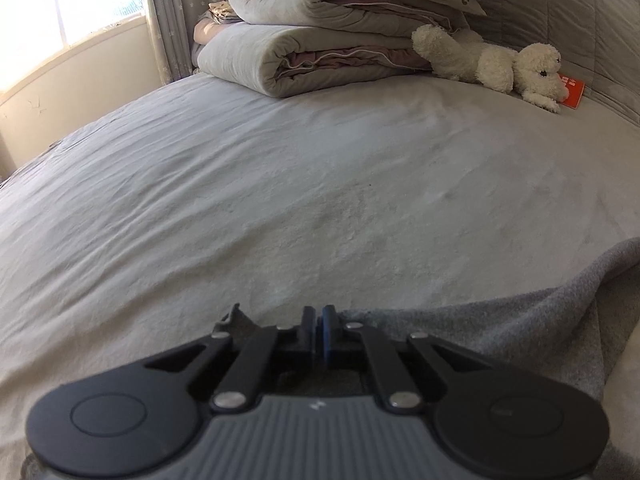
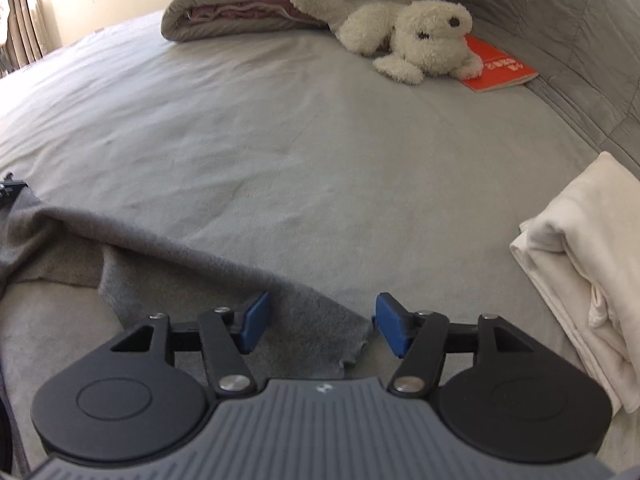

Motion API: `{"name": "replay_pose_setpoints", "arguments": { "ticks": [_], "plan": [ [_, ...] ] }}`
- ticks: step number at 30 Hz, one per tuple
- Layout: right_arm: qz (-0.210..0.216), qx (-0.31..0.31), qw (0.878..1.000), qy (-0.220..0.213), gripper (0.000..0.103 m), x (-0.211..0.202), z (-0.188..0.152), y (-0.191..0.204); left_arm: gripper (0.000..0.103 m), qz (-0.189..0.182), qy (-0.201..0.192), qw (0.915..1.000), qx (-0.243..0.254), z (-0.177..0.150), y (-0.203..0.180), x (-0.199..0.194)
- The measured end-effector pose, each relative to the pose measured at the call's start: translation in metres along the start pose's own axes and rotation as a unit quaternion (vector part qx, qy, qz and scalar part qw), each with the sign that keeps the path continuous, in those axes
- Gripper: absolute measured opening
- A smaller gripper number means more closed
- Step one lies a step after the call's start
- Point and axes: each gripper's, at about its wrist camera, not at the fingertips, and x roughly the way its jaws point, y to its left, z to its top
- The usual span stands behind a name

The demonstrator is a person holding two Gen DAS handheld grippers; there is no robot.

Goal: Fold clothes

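The left tool [image 1: 319, 314] has its 2 fingers pressed tight together at the edge of a grey cloth [image 1: 500, 328]. A small corner of that cloth sticks up just left of the fingers, so the tool seems to pinch the cloth, but the pinch itself is hard to see. The cloth lies low on the bed [image 1: 280, 184] and runs off to the right.

The right tool [image 2: 318, 322] is held wide, with its blue pads [image 2: 394, 326] apart. The other corner of the grey cloth [image 2: 200, 264] lies between the pads, and the pads do not press on it. The cloth is rumpled and stretches left across the bed [image 2: 280, 140], up to a dark tip at the left edge of the right view, where the left tool [image 2: 10, 188] is.

A folded white cloth [image 2: 580, 264] sits on the bed to the right. At the far end, a fluffy white toy dog [image 2: 408, 36] lies against a stack of folded grey blankets [image 1: 320, 40]. An orange book [image 2: 496, 68] is partly under the dog. A bright window [image 1: 68, 0] is at the far left.
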Motion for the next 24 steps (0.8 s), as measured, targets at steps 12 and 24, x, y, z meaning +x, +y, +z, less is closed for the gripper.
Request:
{"name": "replay_pose_setpoints", "arguments": {
  "ticks": [12,24],
  "plan": [
    [-0.054,-0.054,0.993,-0.094,0.005,-0.027,0.032,0.019,0.002,0.097,-0.114,0.9858,-0.075,-0.004,0.001,-0.021],
    [-0.036,-0.081,0.995,-0.053,0.010,0.065,0.056,0.011,0.002,0.169,-0.041,0.9845,-0.024,0.001,-0.019,0.018]
  ]
}}
